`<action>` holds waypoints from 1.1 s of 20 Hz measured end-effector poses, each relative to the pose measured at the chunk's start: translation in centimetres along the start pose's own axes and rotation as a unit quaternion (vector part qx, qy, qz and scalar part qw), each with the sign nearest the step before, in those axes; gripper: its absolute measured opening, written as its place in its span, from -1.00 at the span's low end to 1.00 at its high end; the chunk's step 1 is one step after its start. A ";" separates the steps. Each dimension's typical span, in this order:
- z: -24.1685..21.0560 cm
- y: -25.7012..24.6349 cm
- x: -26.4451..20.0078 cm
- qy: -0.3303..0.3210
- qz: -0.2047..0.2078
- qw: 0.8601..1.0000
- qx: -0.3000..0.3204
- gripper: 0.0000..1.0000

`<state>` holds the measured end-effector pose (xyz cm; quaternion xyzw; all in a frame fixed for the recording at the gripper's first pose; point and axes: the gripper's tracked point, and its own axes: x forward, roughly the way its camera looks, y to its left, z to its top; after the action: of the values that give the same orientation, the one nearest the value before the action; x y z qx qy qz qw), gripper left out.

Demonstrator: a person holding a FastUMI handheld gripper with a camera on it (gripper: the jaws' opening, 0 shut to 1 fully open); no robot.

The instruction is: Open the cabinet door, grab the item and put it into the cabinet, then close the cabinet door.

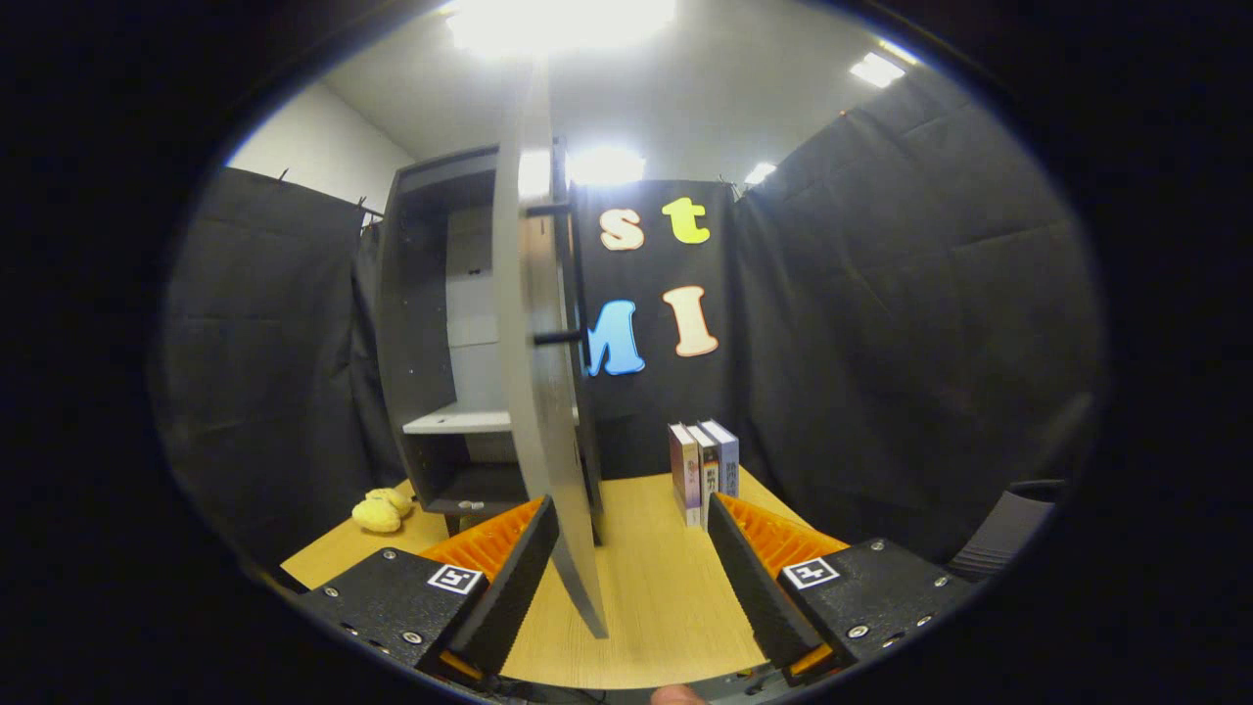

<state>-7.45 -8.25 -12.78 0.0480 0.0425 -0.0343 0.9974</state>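
1. Three books (703, 470) stand upright on the wooden table (646, 587), at one o'clock just beyond the right finger
2. Cabinet door (538, 392) swung open, edge-on between spread gripper (631, 568) fingers, holding nothing
3. Dark cabinet (431, 333) at eleven o'clock; yellow plush toy (382, 509) beside it

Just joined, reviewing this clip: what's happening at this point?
A person's handheld gripper is at the cabinet. Its door stands swung open, edge-on between the open fingers, which aren't pressing on it. Three books stand upright on the wooden table, just ahead of the right finger. A yellow plush toy lies left of the cabinet base. Nothing is grasped.
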 end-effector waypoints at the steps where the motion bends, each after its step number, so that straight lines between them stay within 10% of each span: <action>1: -3.2 1.2 -1.0 0.016 -0.002 1.000 0.009 0.92; 9: -22.3 15.4 -1.4 0.137 0.044 0.989 0.043 0.90; 19: -28.8 21.1 6.2 0.137 0.028 0.990 0.006 0.86; 22: -27.6 22.4 6.3 0.139 0.076 0.987 0.005 0.37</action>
<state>-1.79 16.32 -38.63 0.0599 0.1765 0.0489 0.9813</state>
